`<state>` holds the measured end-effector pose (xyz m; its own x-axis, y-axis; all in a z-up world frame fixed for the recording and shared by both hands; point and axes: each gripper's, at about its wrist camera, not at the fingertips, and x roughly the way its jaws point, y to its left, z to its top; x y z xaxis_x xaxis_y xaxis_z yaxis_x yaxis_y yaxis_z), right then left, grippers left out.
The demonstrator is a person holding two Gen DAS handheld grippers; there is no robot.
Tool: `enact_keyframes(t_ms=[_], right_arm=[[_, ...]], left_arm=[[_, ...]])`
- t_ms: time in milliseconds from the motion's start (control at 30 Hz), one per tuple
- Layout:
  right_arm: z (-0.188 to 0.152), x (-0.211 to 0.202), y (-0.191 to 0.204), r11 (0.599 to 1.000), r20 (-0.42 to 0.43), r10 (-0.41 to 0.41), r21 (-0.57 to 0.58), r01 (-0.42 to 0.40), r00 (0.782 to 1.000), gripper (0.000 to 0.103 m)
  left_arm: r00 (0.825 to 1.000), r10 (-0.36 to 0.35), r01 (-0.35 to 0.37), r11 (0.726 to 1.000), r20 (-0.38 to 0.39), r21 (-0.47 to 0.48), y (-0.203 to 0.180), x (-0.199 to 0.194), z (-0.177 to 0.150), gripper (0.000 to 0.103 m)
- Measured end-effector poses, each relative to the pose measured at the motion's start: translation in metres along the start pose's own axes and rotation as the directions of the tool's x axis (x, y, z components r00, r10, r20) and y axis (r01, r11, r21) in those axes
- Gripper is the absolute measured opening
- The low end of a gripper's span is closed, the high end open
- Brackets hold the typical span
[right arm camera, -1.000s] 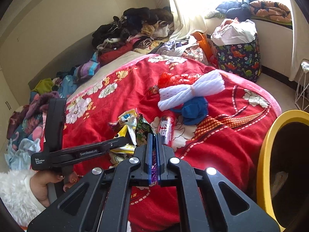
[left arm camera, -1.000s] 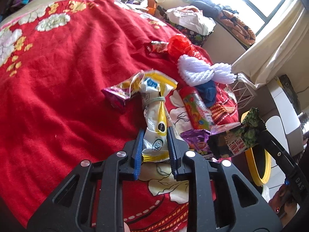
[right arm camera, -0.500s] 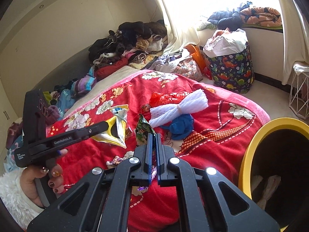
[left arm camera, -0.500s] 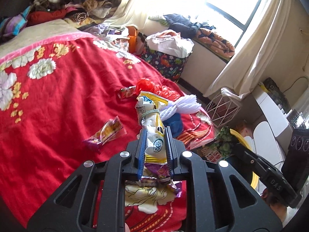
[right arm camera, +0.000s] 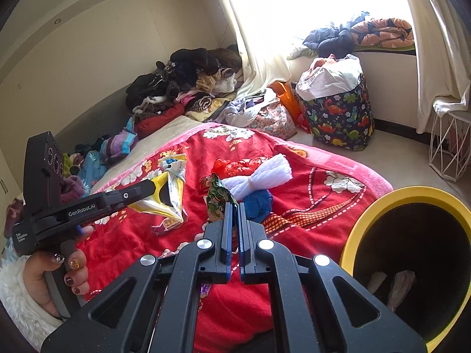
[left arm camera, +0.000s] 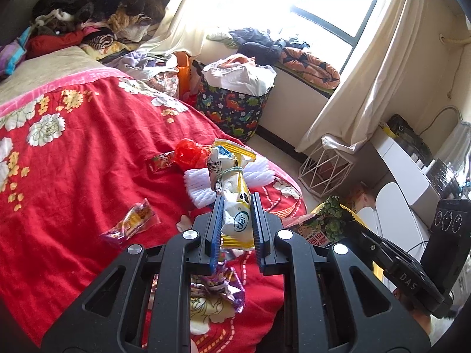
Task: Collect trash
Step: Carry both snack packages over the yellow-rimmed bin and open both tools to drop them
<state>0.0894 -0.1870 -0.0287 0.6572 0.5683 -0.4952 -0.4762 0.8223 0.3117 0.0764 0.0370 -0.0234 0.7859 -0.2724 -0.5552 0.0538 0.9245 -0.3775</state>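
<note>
Red flowered bedding fills the near ground under both my tools, with a purple wrapper lying just below my left gripper, whose pads are clamped on a yellow-and-white snack bag lifted off the bed. My right gripper is pinched tight on a green printed wrapper, the yellow-rimmed bin near on its right. Farther off lie an orange wrapper, a white bundle and red plastic.
</note>
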Motion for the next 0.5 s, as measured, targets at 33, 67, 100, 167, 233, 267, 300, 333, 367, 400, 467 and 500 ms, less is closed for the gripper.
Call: enact_keyframes(t_ms=[33,67,100,167,233,267,300,333,367,400,467,500], right_arm=[[-0.001,-0.001,-0.001,1.000,0.004,-0.005,0.002,0.005,1.000,0.003],[0.000,-0.003,-0.002,1.000,0.008,-0.009,0.005,0.009,1.000,0.003],[0.000,-0.004,-0.004,1.000,0.011,-0.012,0.007,0.012,1.000,0.003],[0.002,-0.007,-0.007,1.000,0.021,-0.023,0.010,0.023,1.000,0.003],[0.001,-0.011,-0.009,0.999,0.028,-0.031,0.014,0.031,0.999,0.003],[0.001,-0.013,-0.011,0.999,0.034,-0.037,0.017,0.036,0.999,0.003],[0.001,-0.015,-0.013,0.999,0.038,-0.044,0.018,0.043,0.998,0.003],[0.001,-0.016,-0.015,0.999,0.042,-0.049,0.020,0.048,0.998,0.003],[0.001,-0.018,-0.017,0.998,0.045,-0.054,0.025,0.053,0.998,0.003],[0.002,-0.019,-0.019,0.998,0.049,-0.059,0.030,0.058,0.997,0.003],[0.002,-0.023,-0.024,0.997,0.057,-0.076,0.036,0.074,0.995,0.003],[0.002,-0.025,-0.025,0.996,0.061,-0.088,0.035,0.086,0.994,0.003]], left_arm=[[1.000,-0.004,0.004,1.000,0.000,0.005,-0.003,0.001,0.000,0.013],[1.000,-0.008,0.008,1.000,0.000,0.010,-0.006,0.002,0.001,0.013],[1.000,-0.013,0.013,1.000,-0.001,0.015,-0.009,0.002,0.000,0.013],[1.000,-0.022,0.022,0.999,-0.003,0.025,-0.015,0.004,0.000,0.013],[1.000,-0.030,0.030,0.999,-0.004,0.034,-0.021,0.006,0.000,0.013],[0.999,-0.033,0.033,0.999,-0.005,0.038,-0.024,0.006,-0.001,0.013],[0.999,-0.038,0.038,0.998,-0.006,0.042,-0.027,0.007,-0.001,0.013],[0.999,-0.041,0.042,0.998,-0.008,0.046,-0.029,0.008,-0.001,0.013],[0.999,-0.045,0.046,0.998,-0.009,0.051,-0.033,0.010,-0.001,0.013],[0.999,-0.048,0.049,0.997,-0.011,0.054,-0.035,0.010,-0.001,0.013],[0.998,-0.056,0.057,0.996,-0.014,0.063,-0.042,0.013,-0.002,0.013],[0.998,-0.059,0.060,0.996,-0.014,0.066,-0.044,0.013,-0.002,0.013]])
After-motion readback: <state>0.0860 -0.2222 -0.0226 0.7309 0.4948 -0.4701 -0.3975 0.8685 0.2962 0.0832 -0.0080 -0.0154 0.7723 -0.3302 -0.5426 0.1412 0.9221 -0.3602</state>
